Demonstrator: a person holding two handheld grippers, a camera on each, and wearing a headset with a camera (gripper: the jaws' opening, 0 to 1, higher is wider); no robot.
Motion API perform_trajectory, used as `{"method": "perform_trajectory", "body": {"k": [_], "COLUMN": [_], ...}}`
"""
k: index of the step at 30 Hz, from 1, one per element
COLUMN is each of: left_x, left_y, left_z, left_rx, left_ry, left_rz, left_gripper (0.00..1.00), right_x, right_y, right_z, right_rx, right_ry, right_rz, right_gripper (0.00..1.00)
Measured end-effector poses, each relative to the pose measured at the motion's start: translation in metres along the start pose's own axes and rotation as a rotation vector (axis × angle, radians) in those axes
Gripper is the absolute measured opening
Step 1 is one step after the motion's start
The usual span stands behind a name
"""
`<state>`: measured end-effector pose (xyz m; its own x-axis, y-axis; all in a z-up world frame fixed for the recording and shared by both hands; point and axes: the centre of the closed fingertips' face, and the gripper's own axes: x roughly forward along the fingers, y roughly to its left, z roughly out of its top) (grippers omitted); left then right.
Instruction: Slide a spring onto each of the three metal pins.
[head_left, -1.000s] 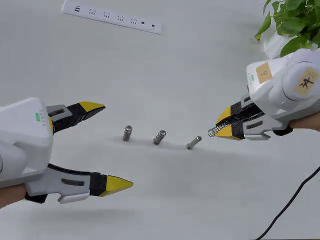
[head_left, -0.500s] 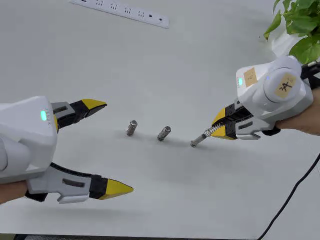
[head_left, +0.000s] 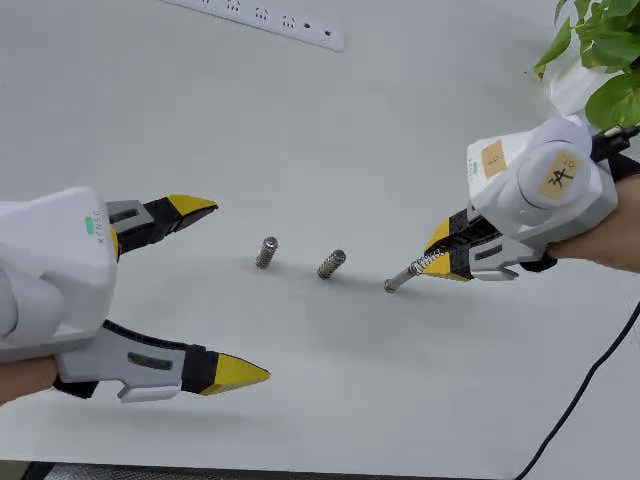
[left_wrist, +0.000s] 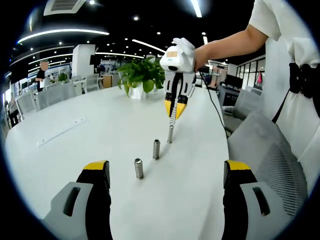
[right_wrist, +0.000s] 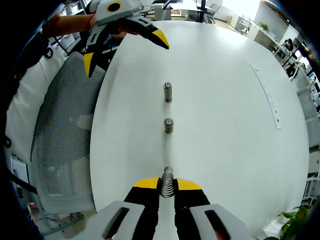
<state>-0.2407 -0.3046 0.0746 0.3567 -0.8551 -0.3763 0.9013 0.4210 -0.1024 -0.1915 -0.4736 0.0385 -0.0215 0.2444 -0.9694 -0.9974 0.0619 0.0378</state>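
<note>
Spring (head_left: 429, 262) clenched in right gripper (head_left: 438, 256), at bare pin (head_left: 397, 281); left gripper (head_left: 238, 291) gaping. Light, squashy; pinch rear coils gently.

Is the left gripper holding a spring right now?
No, the left gripper has its fingers wide apart with nothing between them, while the spring sits in the right gripper.

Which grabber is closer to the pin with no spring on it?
Right. The right gripper holds a spring at the tip of the bare pin; the left gripper is open, past the two other pins.
</note>
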Motion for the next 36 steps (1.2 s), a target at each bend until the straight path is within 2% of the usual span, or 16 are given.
{"method": "perform_trajectory", "body": {"k": [18,36], "left_x": [0.003,0.005], "left_y": [-0.003,-0.005], "left_z": [-0.001,-0.003], "left_rx": [-0.013,-0.02], "left_ry": [-0.001,0.001], "left_rz": [-0.012,-0.025], "left_gripper": [0.92,0.89], "right_x": [0.004,0.012], "right_y": [0.004,0.002], "right_z": [0.002,-0.002], "right_rx": [0.001,-0.006], "right_ry": [0.009,0.022], "right_rz": [0.012,0.021], "right_gripper": [0.07,0.07]}}
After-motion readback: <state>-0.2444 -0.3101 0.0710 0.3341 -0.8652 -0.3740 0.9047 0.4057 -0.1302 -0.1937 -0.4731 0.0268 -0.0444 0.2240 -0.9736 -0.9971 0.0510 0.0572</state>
